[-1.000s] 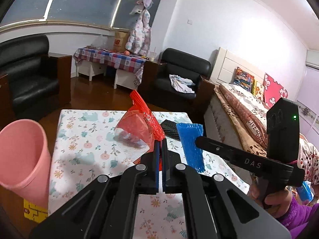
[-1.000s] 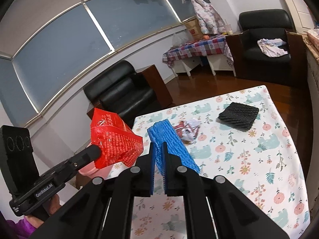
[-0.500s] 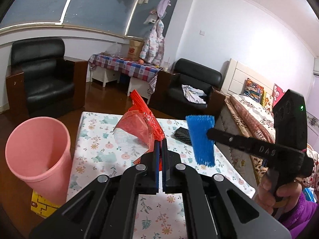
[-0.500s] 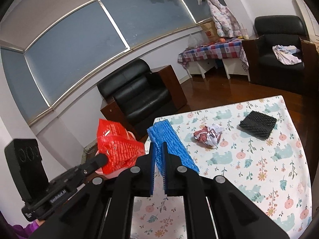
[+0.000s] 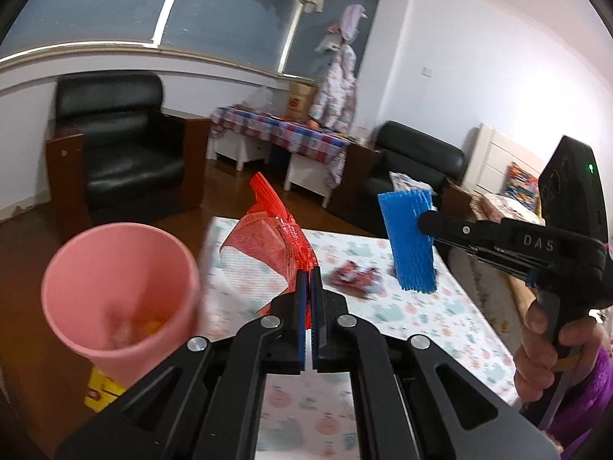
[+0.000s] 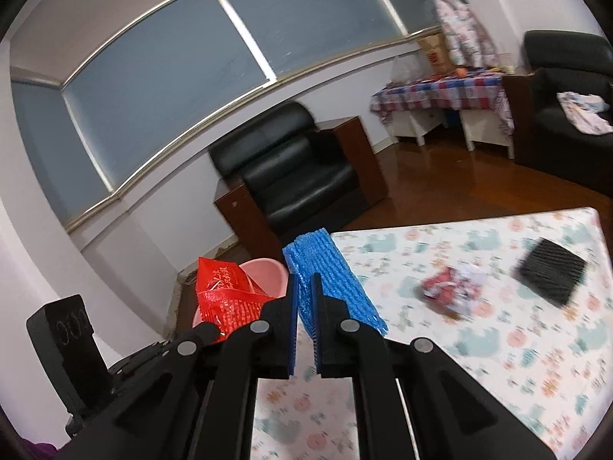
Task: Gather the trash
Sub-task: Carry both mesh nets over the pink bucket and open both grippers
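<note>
My left gripper (image 5: 309, 274) is shut on a red plastic bag (image 5: 268, 237), held above the table's left edge, beside the pink bin (image 5: 118, 291). My right gripper (image 6: 305, 280) is shut on a blue foam net (image 6: 329, 283), held above the table; it also shows in the left wrist view (image 5: 410, 241). The red bag (image 6: 226, 299) and the bin rim (image 6: 268, 268) show in the right wrist view. A crumpled red-and-white wrapper (image 6: 452, 291) and a black foam net (image 6: 551, 276) lie on the table.
The floral tablecloth table (image 5: 413, 314) lies ahead. The pink bin stands on the floor left of it, with some scraps inside. A yellow box (image 5: 101, 395) sits under the bin. Black armchairs (image 5: 118, 153) and a checked side table (image 5: 283, 134) stand behind.
Both grippers have swung left towards the pink bin, carrying the red bag and blue net. The bin now looms larger in the left wrist view.
</note>
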Demonstrator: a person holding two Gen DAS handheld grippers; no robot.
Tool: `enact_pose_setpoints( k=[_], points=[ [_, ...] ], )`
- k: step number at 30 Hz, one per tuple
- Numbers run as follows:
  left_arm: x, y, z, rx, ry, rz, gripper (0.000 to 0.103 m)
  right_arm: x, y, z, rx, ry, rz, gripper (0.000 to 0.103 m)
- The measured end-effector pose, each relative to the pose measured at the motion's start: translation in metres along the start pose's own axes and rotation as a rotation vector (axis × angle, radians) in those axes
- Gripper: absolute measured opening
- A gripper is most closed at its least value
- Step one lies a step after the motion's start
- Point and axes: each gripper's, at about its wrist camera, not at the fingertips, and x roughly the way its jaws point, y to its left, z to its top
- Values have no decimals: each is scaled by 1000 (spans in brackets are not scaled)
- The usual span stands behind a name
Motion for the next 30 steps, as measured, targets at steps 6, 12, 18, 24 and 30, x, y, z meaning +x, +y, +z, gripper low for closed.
enact_pose_setpoints(
  k=[6, 12, 18, 24, 30],
  points=[
    [-10, 45, 7, -27, -31, 115, 1, 62, 39, 12, -31, 37, 128, 6],
    [-11, 88, 5, -78, -9, 205, 1, 131, 76, 6, -59, 105, 224, 6],
    [-2, 117, 0, -116, 36, 238, 1, 181, 95, -13, -55, 165, 242, 6],
    [7, 127, -4, -113, 62, 274, 1, 213, 96, -31, -55, 208, 219, 7],
    [16, 142, -10, -149, 118, 304, 1, 225, 90, -40, -36, 238, 205, 18]
  ],
)
